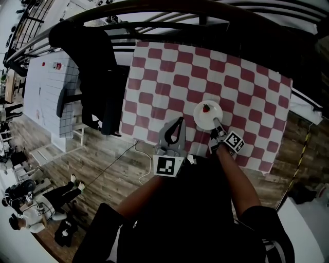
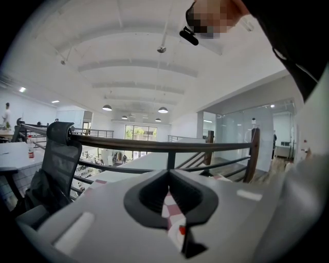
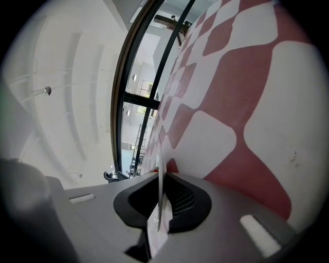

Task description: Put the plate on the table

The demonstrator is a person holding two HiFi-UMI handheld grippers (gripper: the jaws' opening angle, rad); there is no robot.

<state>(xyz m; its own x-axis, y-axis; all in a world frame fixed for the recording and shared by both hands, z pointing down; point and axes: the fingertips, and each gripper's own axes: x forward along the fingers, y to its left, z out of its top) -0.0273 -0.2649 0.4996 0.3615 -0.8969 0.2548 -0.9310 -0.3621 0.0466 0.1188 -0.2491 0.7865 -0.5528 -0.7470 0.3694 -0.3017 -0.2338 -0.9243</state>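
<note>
Holding the near edge of the scene are two grey two-jaw grippers, each with one black-and-white marker cube. The left gripper (image 1: pixel 180 121) (image 2: pixel 168 174) hangs over the near edge of the table with its jaws brought together, tips touching and nothing between them. The right gripper (image 1: pixel 216 124) (image 3: pixel 163 173) has its jaws drawn narrow and pinched on the near rim of the one round white plate (image 1: pixel 207 116) (image 3: pixel 159 205), whose thin edge runs between the ribbed pads.

The plate is plain, glossy and shallow, and it carries one small red piece of food (image 1: pixel 206 108), possibly a strawberry. It lies over the near right part of the single table covered in a red-and-white checked cloth (image 1: pixel 169 77) (image 3: pixel 241 97). Whether it rests on the cloth or sits just above it is hard to tell.

Just beside the table's left edge stands one black office chair (image 1: pixel 97 87) (image 2: pixel 56 164) with dark clothing draped over it. Beyond the table curves one dark metal railing (image 1: pixel 205 13) (image 2: pixel 169 146). Far off at the lower left, on the wooden floor, are a few people (image 1: pixel 31 205).
</note>
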